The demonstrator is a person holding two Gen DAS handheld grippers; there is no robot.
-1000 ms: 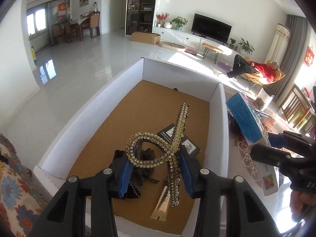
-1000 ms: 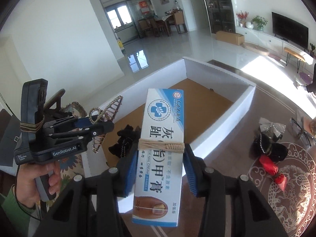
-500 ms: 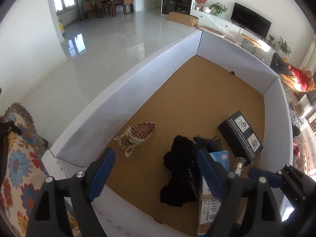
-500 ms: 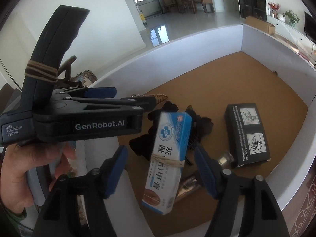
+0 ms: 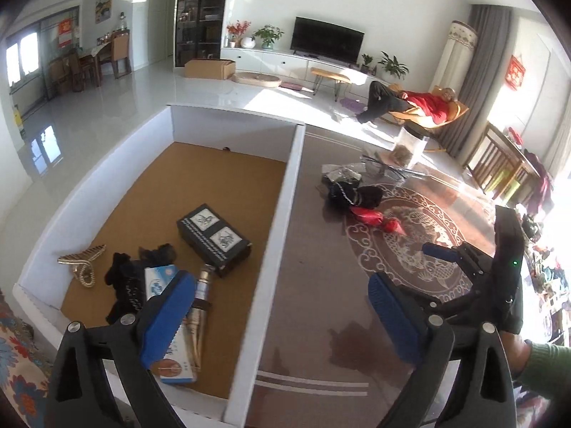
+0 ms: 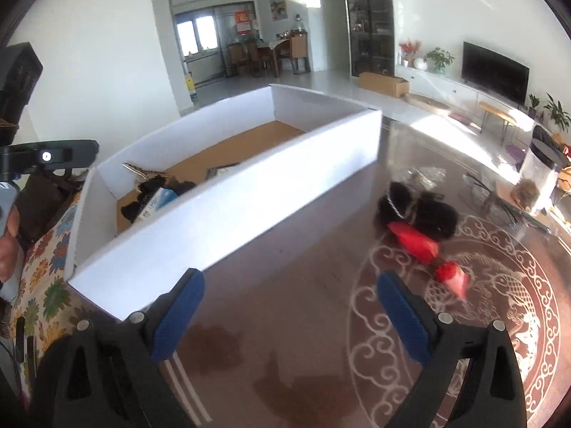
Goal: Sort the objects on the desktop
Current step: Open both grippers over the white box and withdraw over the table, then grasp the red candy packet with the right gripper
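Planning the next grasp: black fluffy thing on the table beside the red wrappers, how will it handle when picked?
The black fluffy item looks soft, so it would likely squash and sag rather than stay stiff. Probably light for its bulk. A thin chain seems looped round it and could dangle or snag the red wrappers touching it.

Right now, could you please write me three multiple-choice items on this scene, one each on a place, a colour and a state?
1. Where does the black box lie?
A. on the patterned table
B. inside the white carton
C. on the floor

2. What colour are the wrapped pieces beside the dark bundle on the table?
A. red
B. green
C. yellow

3. How do the jaws of the right hand-held gripper stand?
A. shut on a box
B. shut and empty
C. open and empty

Answers: 1 B, it rests on the carton's brown floor; 2 A, both are bright red; 3 C, only table shows between its pads.
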